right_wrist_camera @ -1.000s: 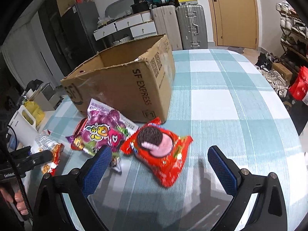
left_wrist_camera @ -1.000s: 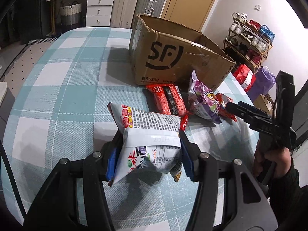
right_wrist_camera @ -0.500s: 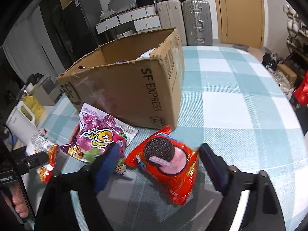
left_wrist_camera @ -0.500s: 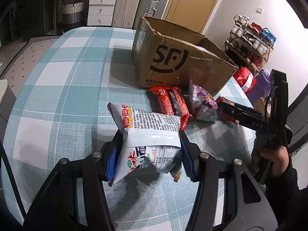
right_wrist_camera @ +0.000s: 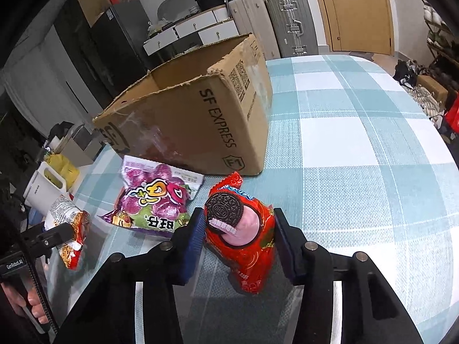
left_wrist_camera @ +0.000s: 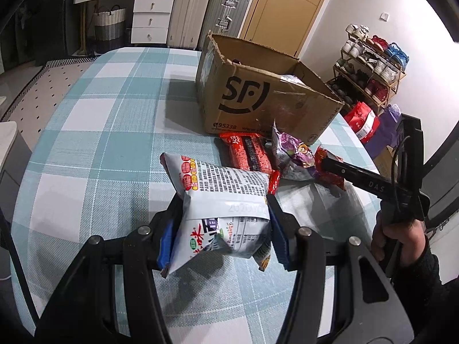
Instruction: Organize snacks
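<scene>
My left gripper is shut on a white noodle-snack bag and holds it above the checked tablecloth. My right gripper is shut on a red Oreo pack that rests on the table; the pack also shows in the left wrist view. An open SF Express cardboard box stands behind the snacks, and it also shows in the right wrist view. A purple candy bag and a red-black packet lie in front of the box.
The table carries a teal and white checked cloth. Suitcases and white drawers stand beyond the far edge. A shoe rack stands at the right. A white container sits off the table's left.
My right gripper moved forward over the Oreo pack and its fingers closed onto both sides of it. My left gripper kept holding the white bag, almost still.
</scene>
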Demonstrator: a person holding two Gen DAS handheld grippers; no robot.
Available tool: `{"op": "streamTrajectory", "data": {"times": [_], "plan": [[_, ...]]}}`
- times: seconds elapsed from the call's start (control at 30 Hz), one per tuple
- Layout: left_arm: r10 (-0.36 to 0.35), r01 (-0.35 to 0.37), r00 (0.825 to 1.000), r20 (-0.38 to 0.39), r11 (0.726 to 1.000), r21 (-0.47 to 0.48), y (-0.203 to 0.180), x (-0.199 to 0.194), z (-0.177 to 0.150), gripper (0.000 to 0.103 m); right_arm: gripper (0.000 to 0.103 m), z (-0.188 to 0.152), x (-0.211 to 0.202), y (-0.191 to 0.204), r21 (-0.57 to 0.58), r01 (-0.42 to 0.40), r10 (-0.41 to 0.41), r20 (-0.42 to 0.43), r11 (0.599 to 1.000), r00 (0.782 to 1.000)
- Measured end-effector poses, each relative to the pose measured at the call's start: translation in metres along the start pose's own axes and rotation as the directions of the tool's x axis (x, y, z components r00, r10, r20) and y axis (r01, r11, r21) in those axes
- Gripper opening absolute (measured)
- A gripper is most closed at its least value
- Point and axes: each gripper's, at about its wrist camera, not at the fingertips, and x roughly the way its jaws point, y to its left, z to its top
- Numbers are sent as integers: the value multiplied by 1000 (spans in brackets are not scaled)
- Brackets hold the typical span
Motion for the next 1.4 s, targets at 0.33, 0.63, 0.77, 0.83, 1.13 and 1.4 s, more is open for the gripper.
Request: {"op": "streamTrajectory", "data": {"times": [0.33, 0.63, 0.77, 0.83, 1.13, 1.4], "plan": [[-2, 2, 1000, 24, 1000, 17, -10, -18, -3, 52, 47, -10, -39, 1, 30, -24, 22, 73, 999, 997], [-11, 9, 999, 49, 999, 47, -26, -35, 1, 52, 47, -17, -81, 22, 11, -87, 85, 141, 996, 986], [-15, 12, 998, 65, 998, 57, -33, -44, 6, 52, 47, -17, -96, 35, -12, -110, 110, 160, 994, 981], [-19, 14, 997, 71, 998, 63, -35, -48, 9, 52, 47, -16, -103, 41, -22, -118, 120, 170, 993, 978], [-36, 29, 995, 88, 996, 84, -41, -57, 31, 52, 47, 0, -136, 69, -88, -151, 167, 208, 985, 964], [-60, 51, 994, 95, 994, 94, -43, -64, 67, 52, 47, 32, -148, 89, -152, -162, 193, 221, 975, 956]]}}
